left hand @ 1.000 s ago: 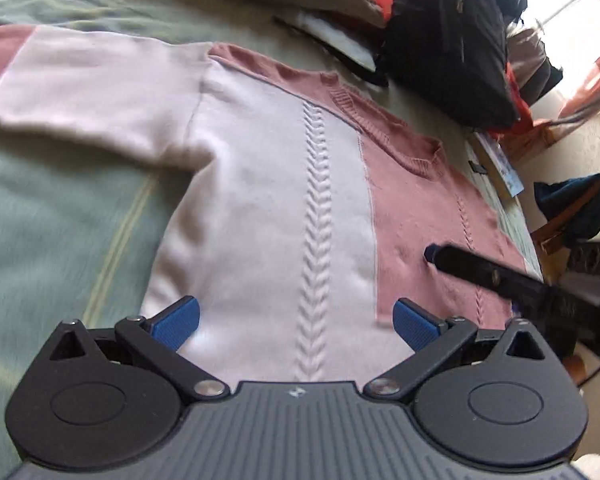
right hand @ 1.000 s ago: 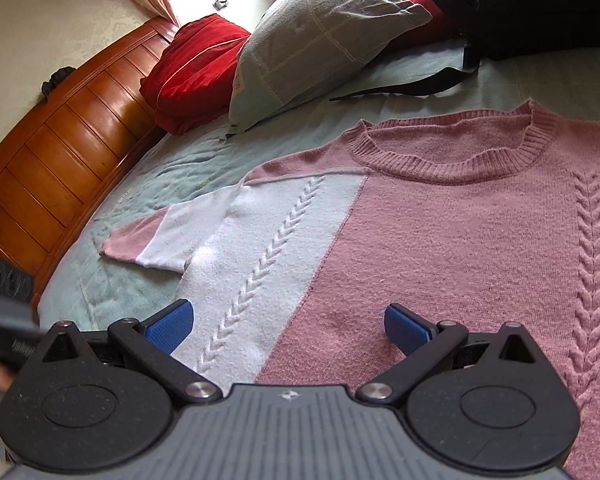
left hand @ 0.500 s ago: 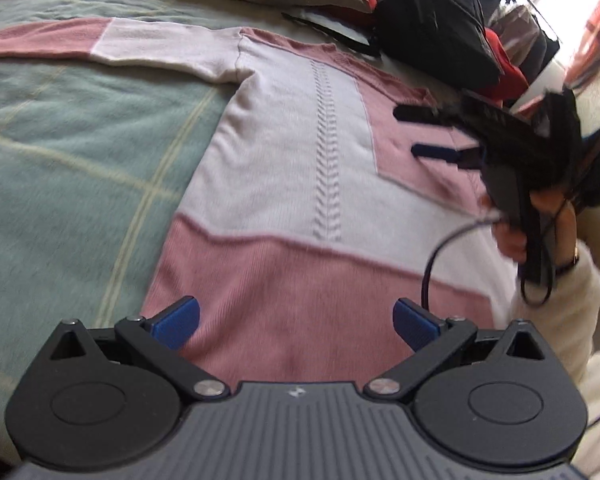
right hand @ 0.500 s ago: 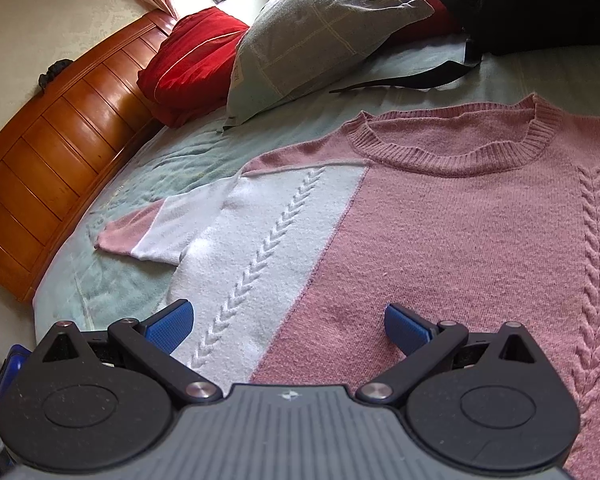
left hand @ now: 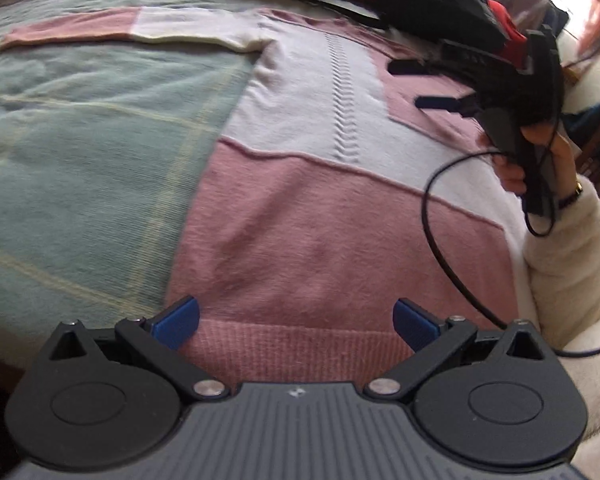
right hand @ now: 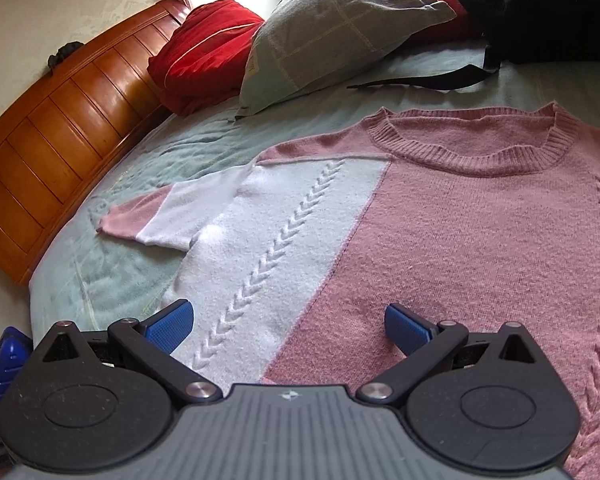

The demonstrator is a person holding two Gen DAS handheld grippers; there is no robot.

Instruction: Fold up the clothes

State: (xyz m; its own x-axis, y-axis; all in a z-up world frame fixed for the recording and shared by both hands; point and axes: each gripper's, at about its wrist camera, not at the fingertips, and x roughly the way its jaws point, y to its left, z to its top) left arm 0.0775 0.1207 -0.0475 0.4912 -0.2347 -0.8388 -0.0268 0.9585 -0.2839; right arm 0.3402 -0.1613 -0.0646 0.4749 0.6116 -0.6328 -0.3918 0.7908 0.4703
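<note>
The left gripper (left hand: 296,316) has backed off to the hem of the pink-and-white knitted sweater (left hand: 320,184), which lies flat and unfolded across mid-frame, both it and the right gripper (right hand: 287,322) gaping wide and holding nothing.

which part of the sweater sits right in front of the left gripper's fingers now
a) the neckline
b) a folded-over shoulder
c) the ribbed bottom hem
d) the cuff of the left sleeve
c: in the left wrist view the open left gripper hangs over the ribbed pink hem of the sweater, with the neckline far up the bed near the right gripper.
</note>
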